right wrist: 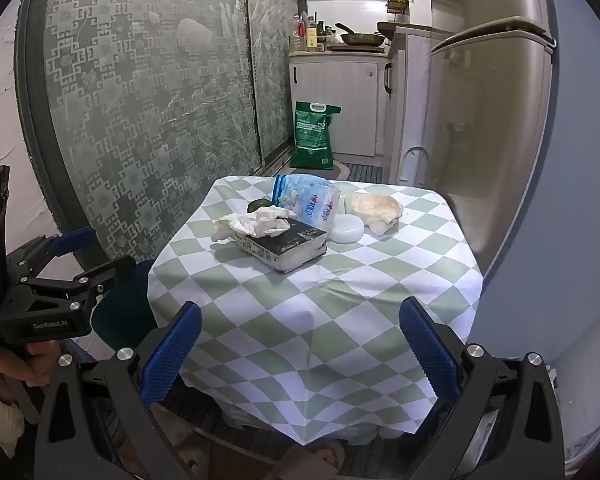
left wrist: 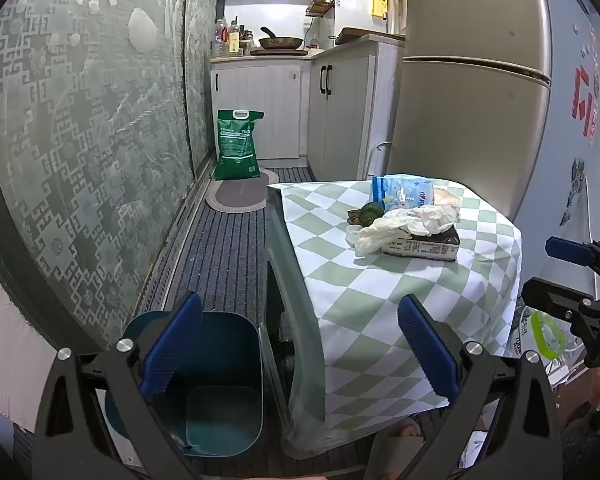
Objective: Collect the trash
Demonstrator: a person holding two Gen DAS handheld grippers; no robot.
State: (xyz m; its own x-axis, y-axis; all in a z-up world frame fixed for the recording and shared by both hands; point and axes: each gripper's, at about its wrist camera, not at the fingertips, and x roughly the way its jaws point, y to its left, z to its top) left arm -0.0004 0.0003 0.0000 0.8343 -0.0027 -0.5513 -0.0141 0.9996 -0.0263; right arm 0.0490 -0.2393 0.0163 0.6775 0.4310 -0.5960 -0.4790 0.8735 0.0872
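- Hovering short of the small square table draped in a green-and-white checked cloth: right gripper, blue ribbed pads spread wide, nothing between them.
- Hanging at the table's near left corner: left gripper, jaws likewise gaping and empty, angled down over the dark teal plastic bin standing on the floor just beside the table.
- Lying in a cluster toward the table's far side (all of it apart from both tools):
  - crumpled white tissue sagging over a black-and-white rectangular box;
  - a blue-and-white printed plastic wrapper sitting behind the box;
  - a white round lid-like disc touching the wrapper's right side;
  - a beige crumpled paper wad just right of the disc;
  - a dark green rounded scrap peeking out left of the wrapper.
- Standing on the floor well beyond the table, against the white cabinets: a green sack.
- Rising right of the table: a beige two-door fridge.
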